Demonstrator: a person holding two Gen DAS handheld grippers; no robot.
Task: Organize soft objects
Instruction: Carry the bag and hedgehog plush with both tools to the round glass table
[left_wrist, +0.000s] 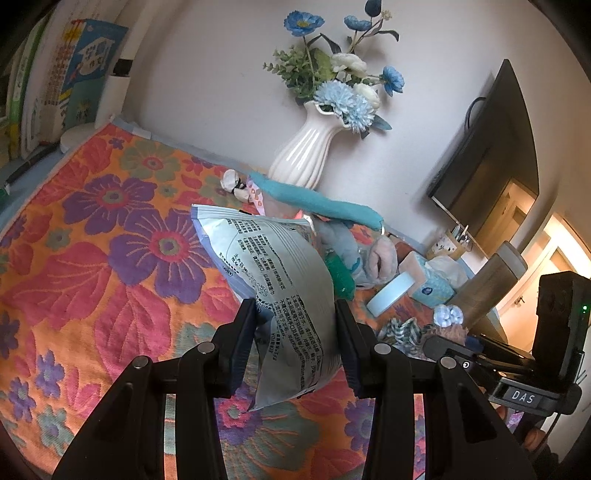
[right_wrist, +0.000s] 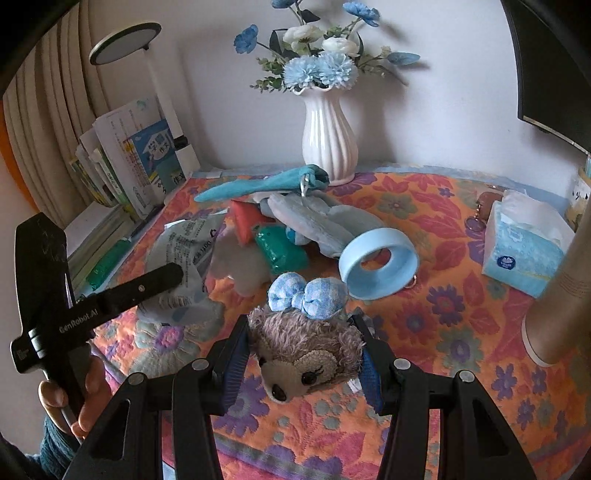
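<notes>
My left gripper (left_wrist: 295, 343) is shut on a pale printed packet (left_wrist: 280, 280), held up above the flowered cloth (left_wrist: 92, 240). The same packet (right_wrist: 184, 251) shows in the right wrist view, beside the left gripper's body (right_wrist: 74, 314) and the hand holding it. My right gripper (right_wrist: 301, 354) is shut on a brown plush toy (right_wrist: 306, 343) with a blue bow (right_wrist: 308, 293). Behind lies a pile of soft things: a teal cloth (right_wrist: 258, 186), a grey-blue plush (right_wrist: 317, 219), a green pouch (right_wrist: 280, 249) and a red one (right_wrist: 245, 218).
A white vase (right_wrist: 328, 144) with blue flowers stands at the wall. A light blue ring (right_wrist: 378, 264), a tissue box (right_wrist: 524, 251) and a tan cylinder (right_wrist: 561, 302) are at the right. Books (right_wrist: 122, 166) lean at the left. A dark screen (left_wrist: 484, 155) hangs on the wall.
</notes>
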